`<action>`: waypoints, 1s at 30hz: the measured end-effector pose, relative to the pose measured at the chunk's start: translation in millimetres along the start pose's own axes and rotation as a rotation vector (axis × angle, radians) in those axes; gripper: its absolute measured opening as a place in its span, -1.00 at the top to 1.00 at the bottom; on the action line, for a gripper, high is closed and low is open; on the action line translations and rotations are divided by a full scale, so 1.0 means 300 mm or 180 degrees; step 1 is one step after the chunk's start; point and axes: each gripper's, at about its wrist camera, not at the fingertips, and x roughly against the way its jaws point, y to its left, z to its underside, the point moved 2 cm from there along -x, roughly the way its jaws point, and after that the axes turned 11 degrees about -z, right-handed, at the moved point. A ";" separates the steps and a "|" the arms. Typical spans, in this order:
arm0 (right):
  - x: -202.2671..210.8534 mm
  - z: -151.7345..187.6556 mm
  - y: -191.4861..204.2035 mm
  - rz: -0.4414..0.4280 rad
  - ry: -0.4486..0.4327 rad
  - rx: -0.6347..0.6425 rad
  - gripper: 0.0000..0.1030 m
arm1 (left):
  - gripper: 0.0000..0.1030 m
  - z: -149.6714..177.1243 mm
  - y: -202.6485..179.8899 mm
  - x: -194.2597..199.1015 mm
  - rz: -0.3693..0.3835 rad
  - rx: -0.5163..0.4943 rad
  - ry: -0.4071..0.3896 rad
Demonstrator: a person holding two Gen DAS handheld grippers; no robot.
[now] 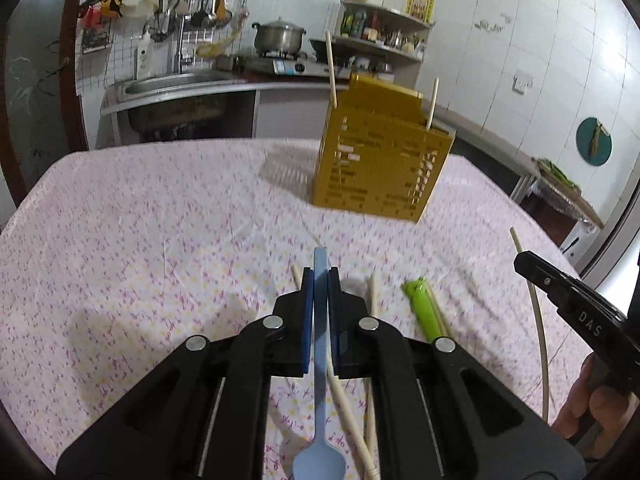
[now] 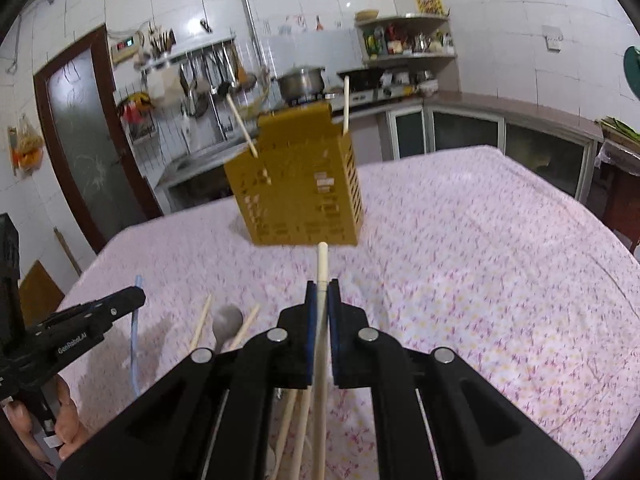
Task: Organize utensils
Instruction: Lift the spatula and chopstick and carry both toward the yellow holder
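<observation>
The left gripper [image 1: 321, 280] pinches a blue spoon [image 1: 320, 400] by its handle at lower centre; the right gripper [image 2: 322, 292] clamps a pale chopstick [image 2: 321, 340] lengthwise, lower centre.

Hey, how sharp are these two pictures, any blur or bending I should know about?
Left wrist view: the yellow holder and tablecloth are smeared by motion, while the hand-held gripper and blue spoon stay crisp. Right wrist view: same smear on the holder; the clamped chopstick is sharp. Both views: fisheye bends the wall tiles, corners go dark.
</observation>
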 end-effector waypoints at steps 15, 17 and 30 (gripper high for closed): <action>0.006 -0.135 -0.051 -0.0192 -0.0344 -0.0068 0.88 | 0.89 -0.178 -0.071 0.003 0.0096 -0.0105 -0.0341; -0.001 -0.148 -0.065 -0.0256 -0.0361 -0.0112 0.88 | 0.89 -0.188 -0.081 -0.009 0.0110 -0.0121 -0.0342; -0.098 -0.162 -0.138 -0.0386 -0.0225 -0.0312 0.88 | 0.89 -0.233 -0.108 -0.039 0.0146 -0.0247 -0.0318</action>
